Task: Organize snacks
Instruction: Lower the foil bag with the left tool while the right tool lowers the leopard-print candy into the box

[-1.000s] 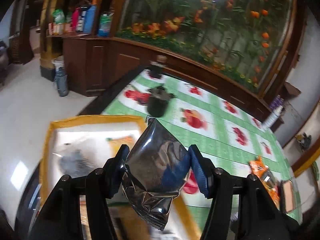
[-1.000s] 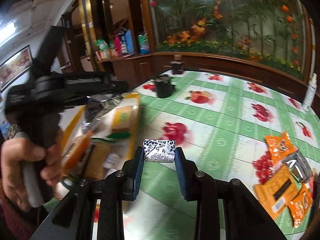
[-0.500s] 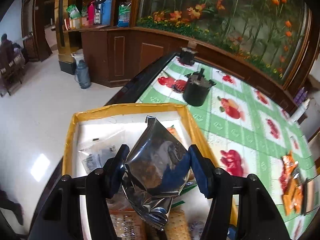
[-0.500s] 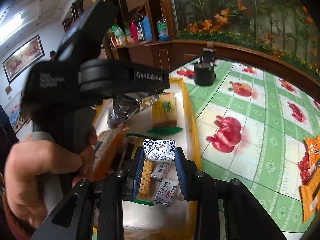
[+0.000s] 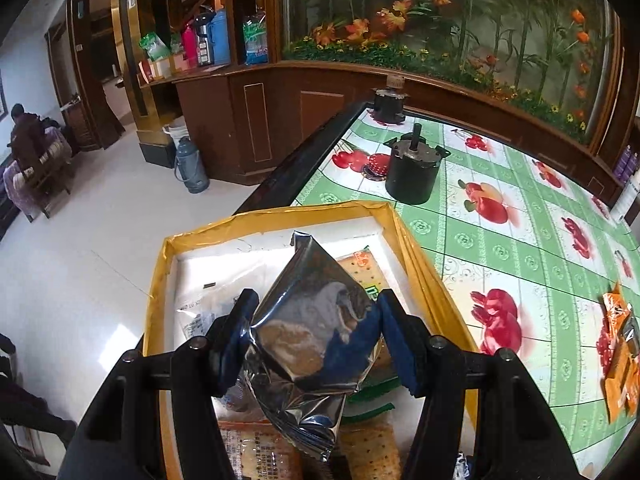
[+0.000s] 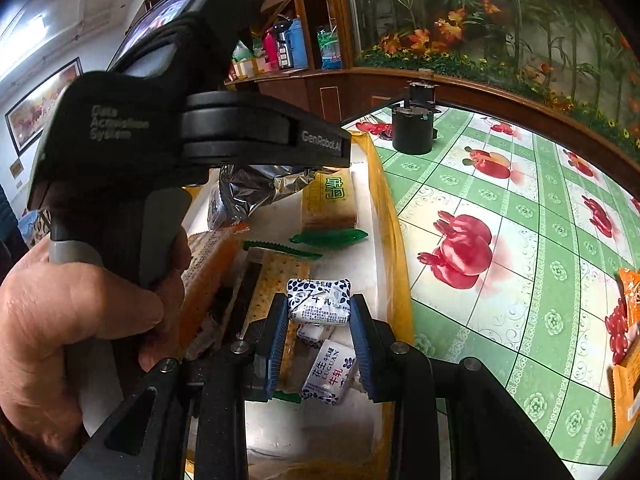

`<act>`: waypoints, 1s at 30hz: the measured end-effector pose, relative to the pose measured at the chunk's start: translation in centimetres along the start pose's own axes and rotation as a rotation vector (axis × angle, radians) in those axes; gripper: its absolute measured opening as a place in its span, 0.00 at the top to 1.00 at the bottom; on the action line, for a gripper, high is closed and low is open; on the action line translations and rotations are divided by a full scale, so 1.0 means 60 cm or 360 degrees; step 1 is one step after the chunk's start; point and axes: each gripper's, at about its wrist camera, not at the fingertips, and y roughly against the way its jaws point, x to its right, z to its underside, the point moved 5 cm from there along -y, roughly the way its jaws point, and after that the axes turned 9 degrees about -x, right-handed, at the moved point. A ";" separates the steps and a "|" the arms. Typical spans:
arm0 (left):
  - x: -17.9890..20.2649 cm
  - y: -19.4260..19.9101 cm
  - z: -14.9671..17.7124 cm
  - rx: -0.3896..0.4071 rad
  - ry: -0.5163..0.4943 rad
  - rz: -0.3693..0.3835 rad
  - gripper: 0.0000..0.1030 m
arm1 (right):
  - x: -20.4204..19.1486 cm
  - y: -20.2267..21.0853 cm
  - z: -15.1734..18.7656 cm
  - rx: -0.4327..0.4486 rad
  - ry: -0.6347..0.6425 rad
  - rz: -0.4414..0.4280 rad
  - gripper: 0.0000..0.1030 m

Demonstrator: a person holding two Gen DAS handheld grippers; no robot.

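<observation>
My left claw [image 5: 316, 340] is clamped on a silver foil pouch [image 5: 312, 344], holding it in the air over the yellow-rimmed box [image 5: 416, 256] that sits at the counter's corner nearest the open floor. My right claw [image 6: 319, 312] pinches a small blue-and-white wrapped candy [image 6: 319, 300] between its pads, also above that box, close to its rim on the counter side.

I'd judge the sorting well under way but not finished. The box already holds cracker packs [image 6: 280, 276], a long yellow-wrapped pack [image 6: 330, 204] toward its far end, clear bags [image 5: 208, 308] and at least two more candies [image 6: 330, 372] like the one I carry. Both pieces in my claws are not yet let go. Well apart from the box, a cluster of orange snack packets [image 5: 618, 356] lies on the green fruit-print counter [image 5: 520, 248] toward its opposite side, waiting to be collected. A black canister [image 5: 412, 172] stands just past the box's far end.
</observation>
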 end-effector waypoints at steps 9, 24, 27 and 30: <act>-0.004 0.003 -0.001 0.0019 -0.0017 -0.0053 0.41 | -0.004 0.002 0.005 0.0002 0.0036 0.0026 0.67; 0.004 0.008 0.000 0.0052 -0.0052 -0.0108 0.41 | -0.016 0.000 0.013 -0.0006 0.0104 0.0067 0.67; 0.004 0.008 0.000 0.0051 -0.0054 -0.0107 0.40 | -0.017 -0.002 0.013 -0.0007 0.0121 0.0078 0.67; 0.004 0.008 0.000 0.0054 -0.0062 -0.0122 0.40 | -0.019 -0.002 0.016 -0.0009 0.0130 0.0082 0.67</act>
